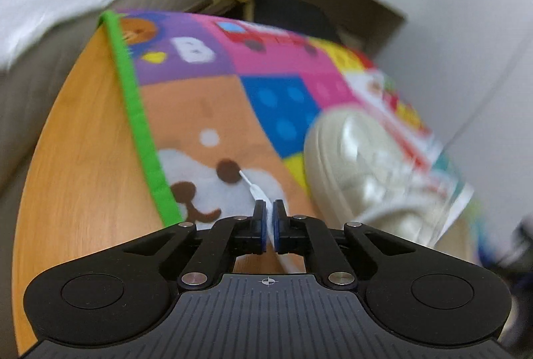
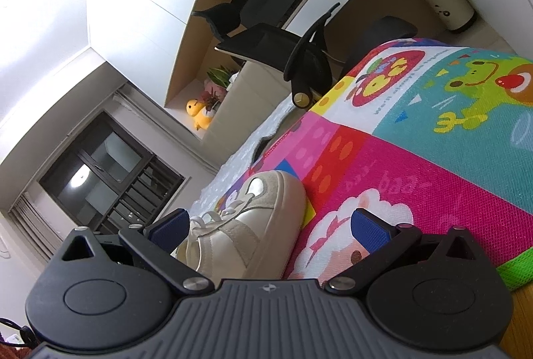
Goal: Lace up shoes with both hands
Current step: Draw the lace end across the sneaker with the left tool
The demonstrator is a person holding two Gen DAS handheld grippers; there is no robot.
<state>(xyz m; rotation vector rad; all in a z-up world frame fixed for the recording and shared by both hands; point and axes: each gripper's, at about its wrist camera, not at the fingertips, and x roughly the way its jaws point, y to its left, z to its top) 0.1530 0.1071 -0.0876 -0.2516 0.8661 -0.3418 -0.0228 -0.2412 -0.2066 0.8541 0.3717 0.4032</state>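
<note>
shoe motion-blurred in left view; heel hidden behind right fingers, lace ends unclear

The left wrist view looks steeply down, close over the colourful mat. The right wrist view looks almost level, rolled sideways, toward the room. Both share the cream shoe and the mat.

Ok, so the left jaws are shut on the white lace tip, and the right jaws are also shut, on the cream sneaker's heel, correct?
Not quite. The left gripper is indeed shut on the white lace tip, but the right wrist view shows the right gripper with jaws wide open, straddling the cream sneaker without gripping it.
</note>
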